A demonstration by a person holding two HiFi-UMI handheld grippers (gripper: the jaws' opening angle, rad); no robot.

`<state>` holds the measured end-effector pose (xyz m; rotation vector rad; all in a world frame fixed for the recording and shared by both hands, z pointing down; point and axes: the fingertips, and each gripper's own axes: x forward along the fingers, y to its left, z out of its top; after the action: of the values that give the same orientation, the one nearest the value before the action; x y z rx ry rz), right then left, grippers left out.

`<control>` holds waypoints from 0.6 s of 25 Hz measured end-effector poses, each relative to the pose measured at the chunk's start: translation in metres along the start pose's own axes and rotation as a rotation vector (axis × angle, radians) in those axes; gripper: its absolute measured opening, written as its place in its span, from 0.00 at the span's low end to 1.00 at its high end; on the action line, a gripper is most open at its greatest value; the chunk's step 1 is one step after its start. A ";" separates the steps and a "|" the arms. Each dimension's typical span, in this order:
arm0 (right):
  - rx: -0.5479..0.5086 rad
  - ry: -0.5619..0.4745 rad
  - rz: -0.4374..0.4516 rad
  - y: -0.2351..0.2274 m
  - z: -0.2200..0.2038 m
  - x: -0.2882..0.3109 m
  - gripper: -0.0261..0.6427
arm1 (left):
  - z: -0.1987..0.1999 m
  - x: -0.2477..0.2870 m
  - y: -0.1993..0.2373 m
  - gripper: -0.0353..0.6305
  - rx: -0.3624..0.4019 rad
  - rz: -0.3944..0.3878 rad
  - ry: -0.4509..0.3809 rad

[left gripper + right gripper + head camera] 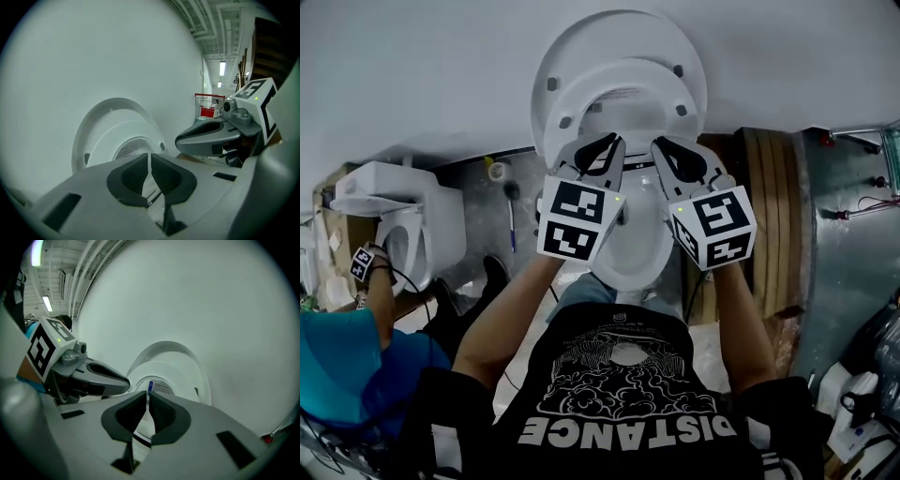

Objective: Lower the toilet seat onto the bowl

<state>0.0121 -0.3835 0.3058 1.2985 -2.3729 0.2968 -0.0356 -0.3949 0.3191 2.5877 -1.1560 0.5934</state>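
Toilet seat (619,75) standing upright against its lid (619,33) and the white wall, bowl (636,246) uncovered below, left gripper (602,147) and right gripper (664,148) side by side near the seat, both jaws pinched together, empty

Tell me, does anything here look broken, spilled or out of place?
Nothing broken or spilled. The seat and lid stand raised against the wall over the open bowl. The only oddity: a second toilet stands nearby at the left.
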 end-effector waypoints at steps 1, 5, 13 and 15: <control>-0.013 0.003 -0.003 -0.004 0.004 0.005 0.07 | 0.004 0.003 0.006 0.07 0.012 -0.005 -0.001; -0.074 0.015 -0.015 -0.018 0.020 0.021 0.07 | 0.019 0.013 0.024 0.12 0.061 -0.048 -0.003; -0.192 0.031 -0.019 -0.037 0.050 0.037 0.08 | 0.052 0.025 0.046 0.21 0.162 -0.082 -0.025; -0.218 0.043 -0.004 -0.039 0.052 0.041 0.13 | 0.060 0.026 0.051 0.23 0.194 -0.078 -0.035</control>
<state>0.0120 -0.4556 0.2779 1.1827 -2.2930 0.0612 -0.0420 -0.4682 0.2808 2.8016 -1.0499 0.6754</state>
